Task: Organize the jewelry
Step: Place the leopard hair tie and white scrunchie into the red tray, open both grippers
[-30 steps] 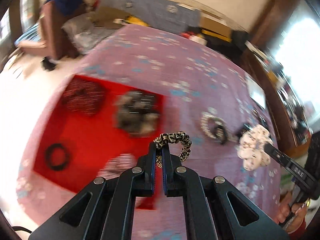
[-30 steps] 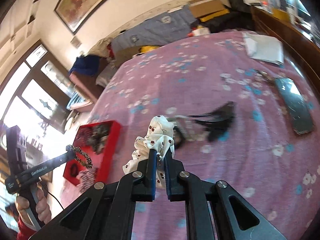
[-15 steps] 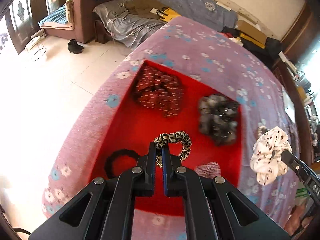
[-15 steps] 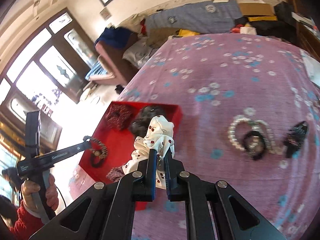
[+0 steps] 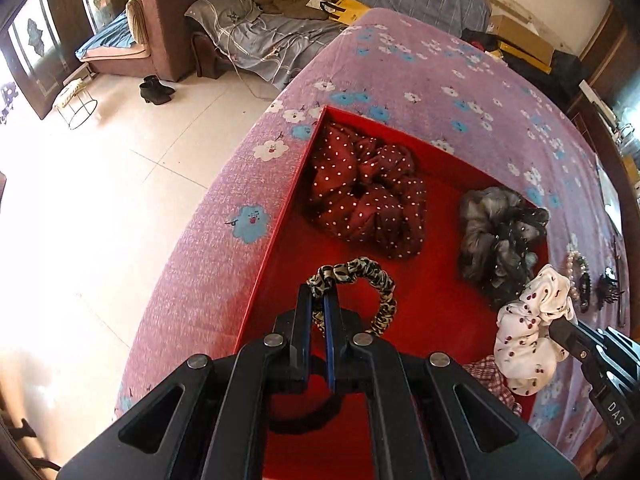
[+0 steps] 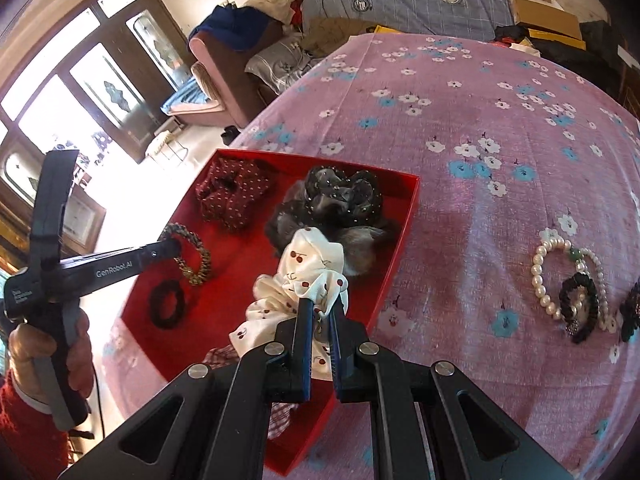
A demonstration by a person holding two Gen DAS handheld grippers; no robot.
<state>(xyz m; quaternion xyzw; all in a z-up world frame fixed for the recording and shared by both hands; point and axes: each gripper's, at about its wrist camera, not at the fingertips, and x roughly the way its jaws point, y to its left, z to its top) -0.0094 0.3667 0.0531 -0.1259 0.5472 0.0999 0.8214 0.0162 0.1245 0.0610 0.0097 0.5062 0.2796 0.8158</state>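
Note:
My left gripper is shut on a leopard-print scrunchie and holds it over the red tray; it also shows in the right wrist view. My right gripper is shut on a white cherry-print scrunchie, held above the tray's near right edge; it shows in the left wrist view. In the tray lie a dark red dotted scrunchie, a grey-black scrunchie, a black hair tie and a checked scrunchie.
A pearl bracelet, a black beaded tie and a black clip lie on the purple flowered bedspread to the right of the tray. The bed edge drops to a tiled floor on the left.
Both grippers have moved left with their scrunchies, from over the bedspread to over the red tray. Both stayed shut.

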